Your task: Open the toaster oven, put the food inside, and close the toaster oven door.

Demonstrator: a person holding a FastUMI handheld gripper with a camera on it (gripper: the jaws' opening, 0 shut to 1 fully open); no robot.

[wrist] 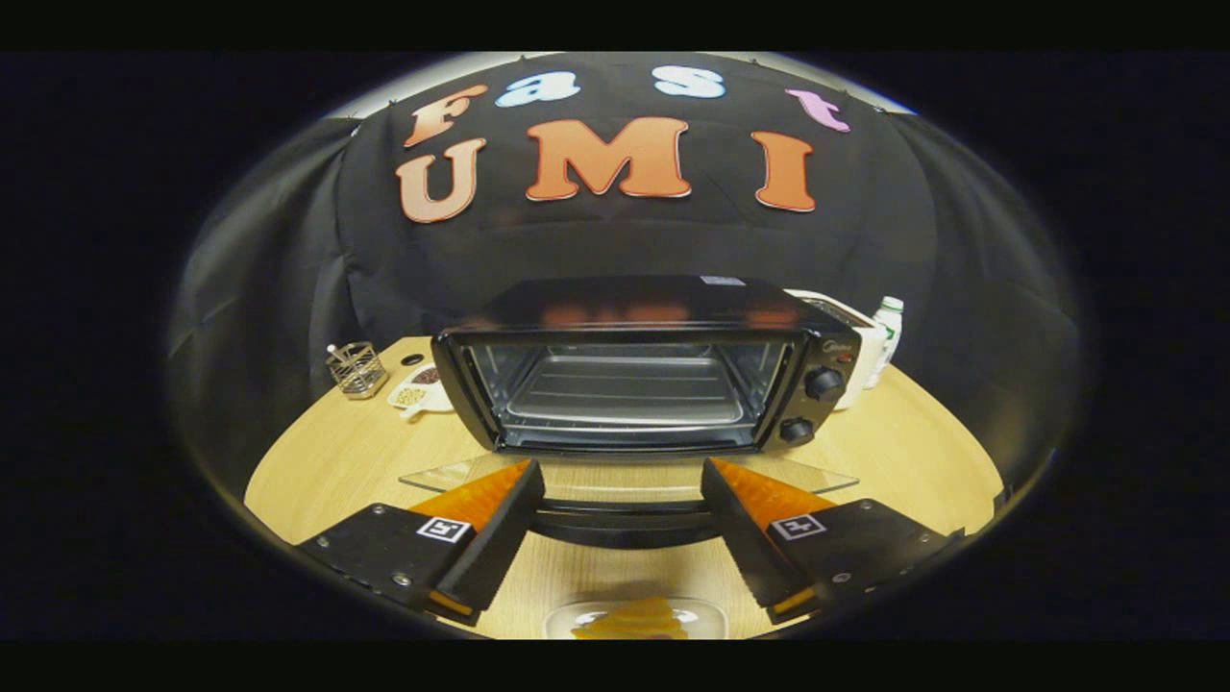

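Observation:
A black toaster oven (649,360) stands on the wooden table ahead of me. Its glass door (625,478) is folded down flat toward me, and the door's black handle (625,524) lies between my two fingers. Inside, a wire rack (625,389) is bare. My gripper (623,481) is open, fingers spread wide on either side of the handle with nothing pressed between them. Close under the fingers, on the near table, a clear dish (634,618) holds yellow food (634,620).
Left of the oven sit a wire basket (357,369) and a small white dish (420,392) of snacks. To the oven's right stand a white appliance (855,336) and a plastic bottle (886,336). Two knobs (812,404) sit on the oven's right panel.

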